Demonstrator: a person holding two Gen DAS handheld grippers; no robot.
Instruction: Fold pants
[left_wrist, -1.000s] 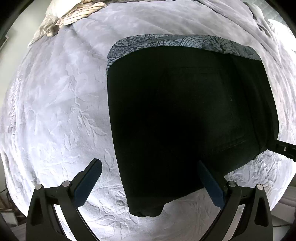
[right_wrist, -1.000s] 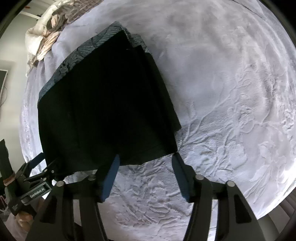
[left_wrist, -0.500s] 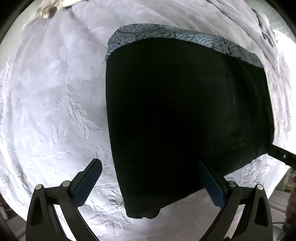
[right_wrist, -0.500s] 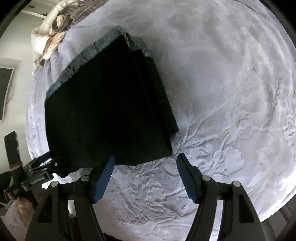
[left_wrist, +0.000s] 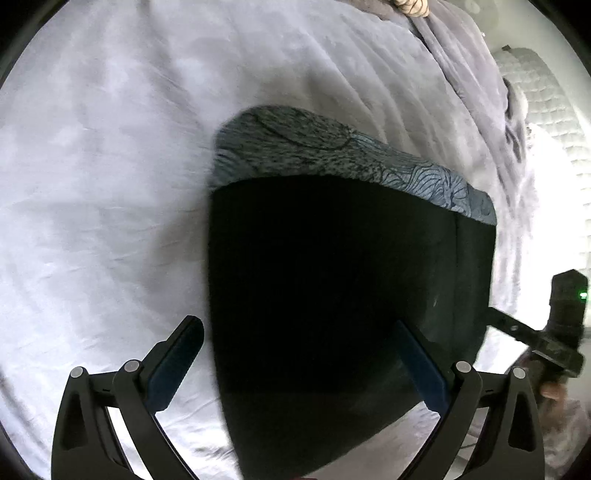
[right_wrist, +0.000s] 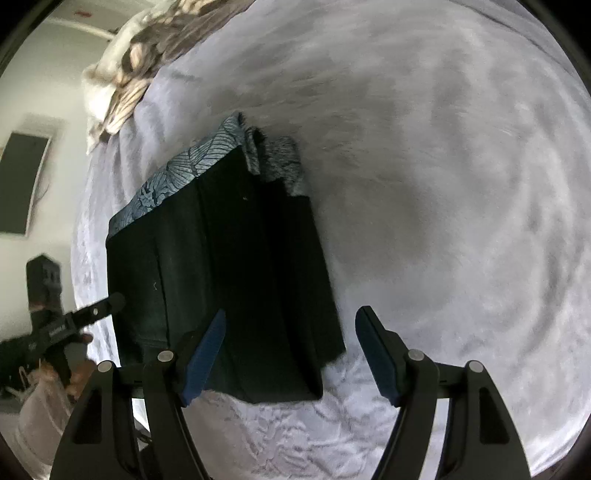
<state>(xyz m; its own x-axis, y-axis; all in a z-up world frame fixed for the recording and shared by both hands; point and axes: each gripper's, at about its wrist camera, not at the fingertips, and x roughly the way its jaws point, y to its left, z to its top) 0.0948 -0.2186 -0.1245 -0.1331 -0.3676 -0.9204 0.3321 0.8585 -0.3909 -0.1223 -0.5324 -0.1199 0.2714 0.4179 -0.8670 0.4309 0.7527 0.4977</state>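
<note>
The black pants (left_wrist: 332, 295) lie folded into a thick rectangle on the pale bedspread (left_wrist: 103, 192), with a blue-grey patterned waistband (left_wrist: 332, 151) at the far end. My left gripper (left_wrist: 299, 354) is open, its fingers spread wide above the near part of the pants. The pants also show in the right wrist view (right_wrist: 229, 266). My right gripper (right_wrist: 290, 354) is open above their near right corner. Neither gripper holds any cloth. The left gripper also appears at the left edge of the right wrist view (right_wrist: 92, 310).
A rumpled striped blanket (right_wrist: 129, 70) lies at the head of the bed. A grey throw (left_wrist: 476, 85) runs along the bed's far right. A quilted white surface (left_wrist: 546, 110) is beyond it. A dark panel (right_wrist: 22, 184) hangs on the wall at left.
Both grippers have drawn back and risen from the folded pants, staying open. The views are blurred by motion. The pants have stayed flat on the bed.
</note>
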